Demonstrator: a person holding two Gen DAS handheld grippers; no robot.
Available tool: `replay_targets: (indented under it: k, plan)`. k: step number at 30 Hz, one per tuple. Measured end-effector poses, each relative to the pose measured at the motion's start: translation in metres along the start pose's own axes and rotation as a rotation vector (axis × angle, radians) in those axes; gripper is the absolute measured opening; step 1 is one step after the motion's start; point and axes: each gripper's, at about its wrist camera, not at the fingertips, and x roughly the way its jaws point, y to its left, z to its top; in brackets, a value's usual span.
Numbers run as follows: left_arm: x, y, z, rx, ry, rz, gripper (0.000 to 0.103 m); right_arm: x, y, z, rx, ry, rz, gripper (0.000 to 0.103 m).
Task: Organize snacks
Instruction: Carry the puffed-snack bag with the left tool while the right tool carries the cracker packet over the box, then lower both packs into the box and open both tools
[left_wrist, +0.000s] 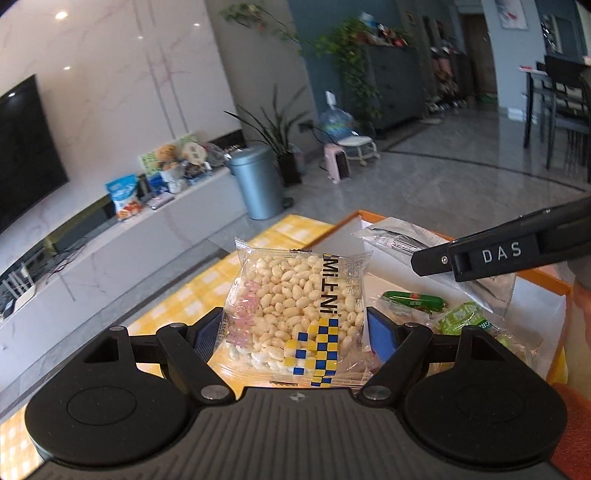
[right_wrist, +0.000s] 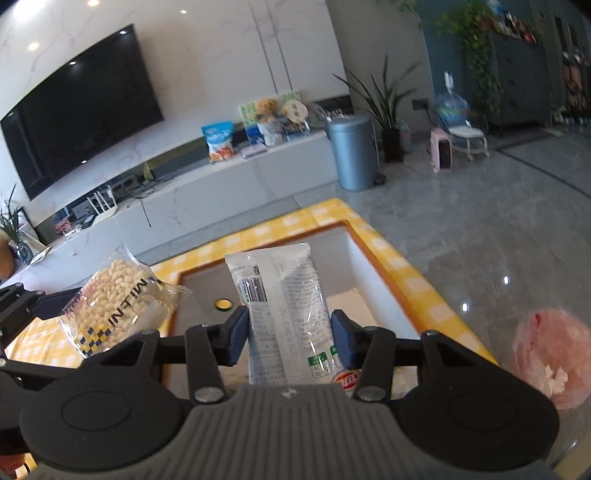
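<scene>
Orange trim lines the rim of the white box (right_wrist: 373, 258), which sits on a yellow checked cloth (right_wrist: 413, 284). The far and right-hand walls of the box stand clear, and its grey floor near the far corner is open apart from a small yellow disc (right_wrist: 223, 304).

The left gripper (left_wrist: 295, 325) pinches a clear puffed-rice snack pack (left_wrist: 295, 314) marked MILNI, blue pads pressed on both side edges; the pack is upright and held above the cloth at the left edge of the box. The right gripper (right_wrist: 289, 332) pinches a white printed snack packet (right_wrist: 284, 306), held upright over the box interior. In the left wrist view, the right gripper's black finger marked DAS crosses above the box at the right.

Loose items lie inside the box: a green sausage stick (left_wrist: 413, 300), a green wrapper (left_wrist: 465, 317) and a red-logo packet (right_wrist: 347, 377), which may be crisps; the print is partly hidden.

Grey tiled floor (right_wrist: 498, 240) is open to the right of the table. A pink bag (right_wrist: 554, 358) lies near the right edge. Beyond stand a blue-grey bin (right_wrist: 352, 151), a marble TV bench (right_wrist: 207, 192) and a wall-mounted television (right_wrist: 81, 110).
</scene>
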Motion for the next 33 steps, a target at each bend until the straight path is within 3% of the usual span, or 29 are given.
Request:
replay_targets:
  k: [7, 14, 20, 27, 33]
  plan:
    - [0.047, -0.001, 0.007, 0.016, 0.062, -0.052, 0.092, 0.038, -0.023, 0.021, 0.062, 0.081, 0.012, 0.048]
    - [0.084, 0.001, -0.001, 0.040, 0.143, -0.080, 0.092, 0.076, -0.017, 0.021, 0.003, 0.141, -0.032, 0.048]
    - [0.091, -0.012, -0.001, 0.144, 0.135, -0.057, 0.092, 0.096, -0.009, 0.021, -0.076, 0.149, -0.107, 0.048]
    - [0.091, -0.011, 0.001, 0.135, 0.137, -0.092, 0.092, 0.098, -0.007, 0.022, -0.100, 0.160, -0.113, 0.051]
    - [0.089, -0.011, 0.004, 0.147, 0.153, -0.118, 0.097, 0.090, 0.000, 0.024, -0.100, 0.141, -0.113, 0.065]
